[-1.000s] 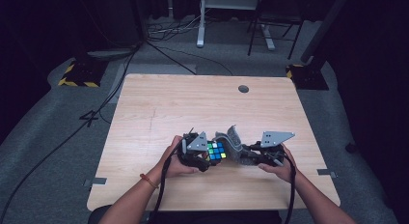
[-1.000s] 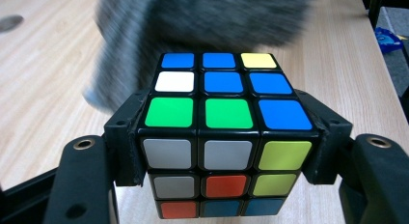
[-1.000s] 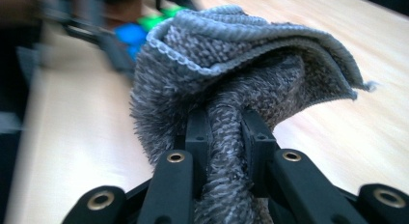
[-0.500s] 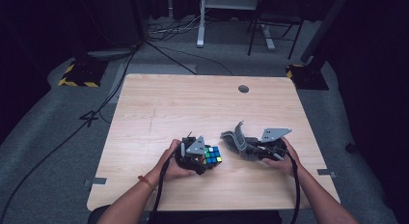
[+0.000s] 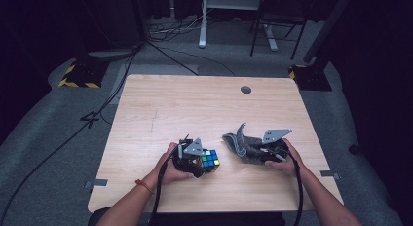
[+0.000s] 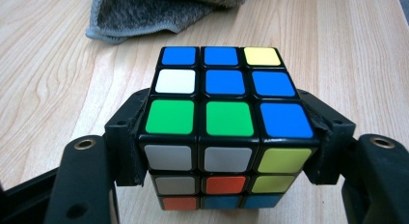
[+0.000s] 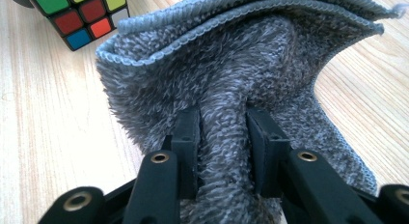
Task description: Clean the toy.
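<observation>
A scrambled colour cube (image 5: 210, 158) sits just above the table near its front edge, clamped on two sides by my left gripper (image 5: 205, 165). In the left gripper view the black jaws of the left gripper (image 6: 224, 137) press on the cube (image 6: 224, 118), blue face up. To the right lies a crumpled grey cloth (image 5: 240, 144), with my right gripper (image 5: 254, 156) at its right end. In the right gripper view a ridge of the cloth (image 7: 241, 64) fills the gap of the right gripper (image 7: 223, 142). Its jaws have just been opening, and the pads still touch the fold.
The wooden table (image 5: 195, 104) has a round cable hole (image 5: 246, 89) at its far side. Cables and desk legs stand on the dark floor behind it. A corner of the cube (image 7: 82, 14) lies beyond the cloth in the right gripper view.
The hands have drawn apart: the cube went left and down with the left gripper. The cloth went right and sank onto the table.
</observation>
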`<state>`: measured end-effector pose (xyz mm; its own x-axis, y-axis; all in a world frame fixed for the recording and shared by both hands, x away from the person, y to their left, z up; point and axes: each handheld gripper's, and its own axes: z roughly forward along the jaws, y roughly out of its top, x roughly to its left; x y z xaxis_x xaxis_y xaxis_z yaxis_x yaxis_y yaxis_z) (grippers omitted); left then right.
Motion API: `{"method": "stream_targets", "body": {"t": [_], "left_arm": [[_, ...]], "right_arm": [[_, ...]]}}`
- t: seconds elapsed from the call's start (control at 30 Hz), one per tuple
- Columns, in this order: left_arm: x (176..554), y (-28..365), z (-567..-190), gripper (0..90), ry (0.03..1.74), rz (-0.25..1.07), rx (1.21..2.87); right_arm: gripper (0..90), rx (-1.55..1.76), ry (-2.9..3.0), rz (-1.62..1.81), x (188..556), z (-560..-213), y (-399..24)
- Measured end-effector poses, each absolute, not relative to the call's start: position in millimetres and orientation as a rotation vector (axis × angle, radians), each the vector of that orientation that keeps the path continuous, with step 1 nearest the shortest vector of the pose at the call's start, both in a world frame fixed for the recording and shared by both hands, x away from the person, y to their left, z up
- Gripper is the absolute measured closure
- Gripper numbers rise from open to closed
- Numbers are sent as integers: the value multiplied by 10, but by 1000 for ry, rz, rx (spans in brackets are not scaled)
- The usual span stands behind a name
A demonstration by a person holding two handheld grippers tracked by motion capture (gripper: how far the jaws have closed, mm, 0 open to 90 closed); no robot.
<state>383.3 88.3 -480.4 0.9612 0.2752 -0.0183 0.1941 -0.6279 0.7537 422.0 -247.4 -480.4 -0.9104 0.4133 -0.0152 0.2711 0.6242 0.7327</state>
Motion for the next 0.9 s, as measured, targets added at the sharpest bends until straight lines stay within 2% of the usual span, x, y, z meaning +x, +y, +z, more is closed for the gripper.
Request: {"method": "stream_targets", "body": {"t": [0.23, 0.47, 0.6, 0.83, 0.9], "left_arm": [[3825, 901, -4835, 327, 346, 126, 2286], [3796, 930, -4837, 317, 356, 115, 2303], [3804, 945, -4859, 251, 390, 100, 2326], [3786, 983, -4850, 226, 392, 131, 2357], [3777, 1000, -4856, 192, 408, 129, 2370]], "right_arm": [[602, 565, 2677, 1126, 4219, -4816, -2456], [462, 580, 2677, 1101, 4223, -4809, -2461], [363, 584, 2673, 1121, 4222, -4777, -2467], [286, 581, 2658, 1128, 4191, -4739, -2446], [265, 587, 2657, 1158, 4184, -4719, -2443]]}}
